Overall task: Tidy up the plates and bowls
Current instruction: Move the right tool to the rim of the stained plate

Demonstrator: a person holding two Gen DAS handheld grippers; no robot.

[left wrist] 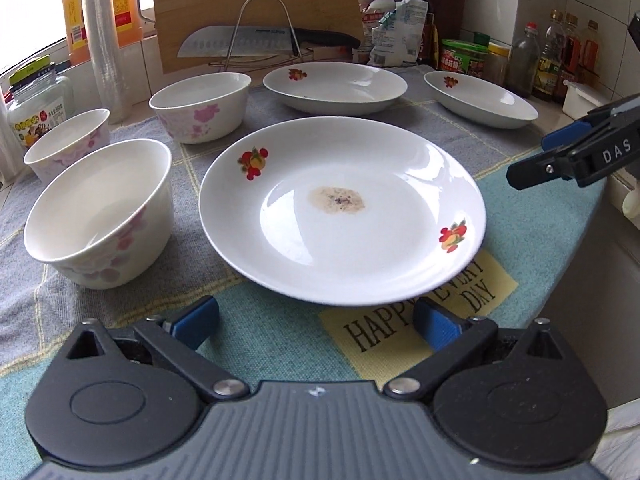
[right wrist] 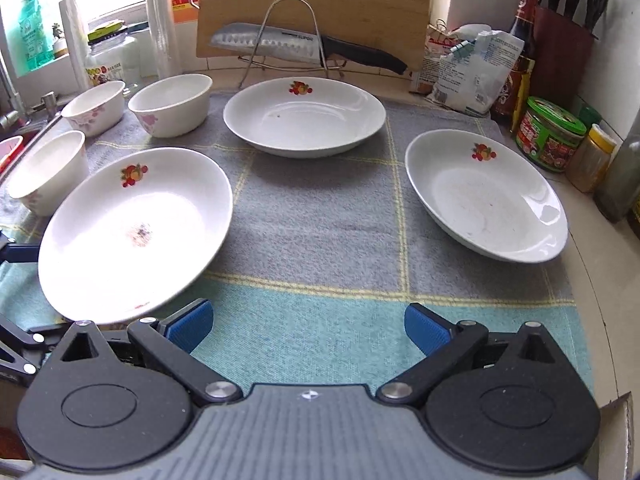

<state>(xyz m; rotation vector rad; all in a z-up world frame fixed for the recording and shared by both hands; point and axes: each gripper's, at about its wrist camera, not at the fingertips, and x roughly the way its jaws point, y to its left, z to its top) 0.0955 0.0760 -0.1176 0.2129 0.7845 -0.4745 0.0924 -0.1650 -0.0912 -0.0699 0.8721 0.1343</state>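
Left hand-held gripper (left wrist: 316, 322) and right hand-held gripper (right wrist: 308, 326), both wide and empty, we are hovering near the stained white fruit-print plate (left wrist: 342, 210) lying on the desk's checked cloth (left wrist: 280, 344); clamping its slick rim shallowly risks slipping.

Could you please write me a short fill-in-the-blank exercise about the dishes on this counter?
1. The cloth holds ___ plates.
2. Beside the plates stand ___ bowls with pink flowers.
3. The stained plate lies nearest the ___ gripper.
4. The knife rests on a wire rack before a wooden ___.

Missing words: three; three; left; board
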